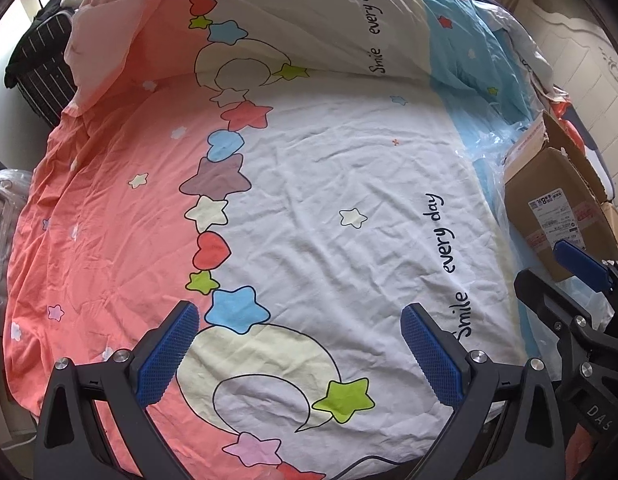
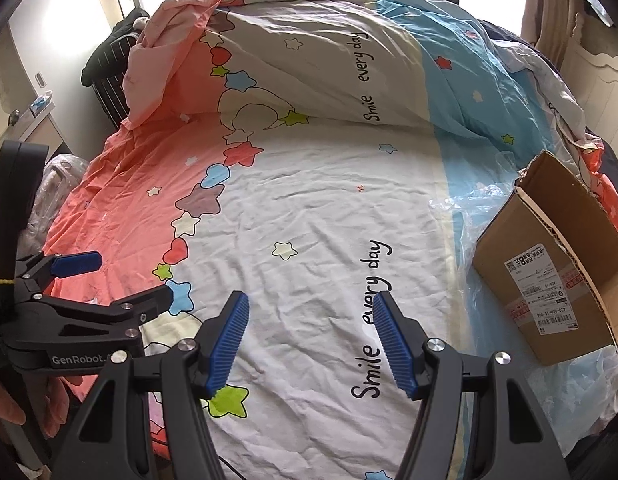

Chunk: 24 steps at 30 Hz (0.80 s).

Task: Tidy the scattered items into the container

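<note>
A brown cardboard box [image 2: 549,276] with a shipping label and open flaps lies on the right side of the bed; it also shows in the left wrist view [image 1: 557,204]. My left gripper [image 1: 299,324] is open and empty over the star-patterned bedsheet [image 1: 329,200]. My right gripper [image 2: 311,312] is open and empty above the same sheet [image 2: 309,220]. The left gripper also shows in the right wrist view [image 2: 125,276], at the left. The right gripper's blue finger [image 1: 581,264] shows at the right of the left wrist view. No scattered items are visible on the sheet.
A folded quilt [image 2: 329,64] covers the far half of the bed. Clear plastic wrap [image 2: 469,208] lies under and around the box. A black striped basket [image 2: 113,68] stands beyond the bed's far left corner. A bedside cabinet [image 2: 29,120] is at the left.
</note>
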### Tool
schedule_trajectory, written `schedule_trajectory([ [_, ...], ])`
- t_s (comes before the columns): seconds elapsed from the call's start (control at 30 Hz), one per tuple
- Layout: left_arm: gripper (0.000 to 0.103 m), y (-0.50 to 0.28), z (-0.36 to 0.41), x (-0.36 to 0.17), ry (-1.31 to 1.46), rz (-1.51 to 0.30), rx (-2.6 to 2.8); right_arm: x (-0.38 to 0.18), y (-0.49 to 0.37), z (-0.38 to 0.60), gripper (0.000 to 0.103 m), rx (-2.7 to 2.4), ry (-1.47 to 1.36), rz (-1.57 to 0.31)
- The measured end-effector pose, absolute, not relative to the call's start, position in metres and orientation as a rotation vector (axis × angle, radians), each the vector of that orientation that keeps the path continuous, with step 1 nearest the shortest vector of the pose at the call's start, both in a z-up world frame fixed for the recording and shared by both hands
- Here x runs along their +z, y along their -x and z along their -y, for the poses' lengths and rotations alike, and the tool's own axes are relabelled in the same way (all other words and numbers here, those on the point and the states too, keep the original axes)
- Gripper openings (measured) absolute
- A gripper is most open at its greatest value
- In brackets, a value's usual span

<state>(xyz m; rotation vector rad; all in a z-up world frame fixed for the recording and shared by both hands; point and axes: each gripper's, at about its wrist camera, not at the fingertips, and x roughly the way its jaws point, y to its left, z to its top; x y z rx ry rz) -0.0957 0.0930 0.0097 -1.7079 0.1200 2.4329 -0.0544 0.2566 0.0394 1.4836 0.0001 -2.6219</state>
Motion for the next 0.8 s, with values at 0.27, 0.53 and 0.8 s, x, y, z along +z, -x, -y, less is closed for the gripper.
schedule_trajectory([
  [0.27,0.103,0.085,-0.066,0.0,1.748,-0.087,2.473,0.024,0.052,-0.237,0.061,-2.606,-1.506,0.005],
  [0.53,0.103,0.075,-0.056,-0.007,1.747,-0.1,2.493,0.014,0.048,-0.225,0.061,-2.587,-1.535,0.001],
  [0.8,0.103,0.072,-0.051,-0.008,1.748,-0.069,2.499,0.011,0.045,-0.218,0.061,-2.574,-1.535,-0.012],
])
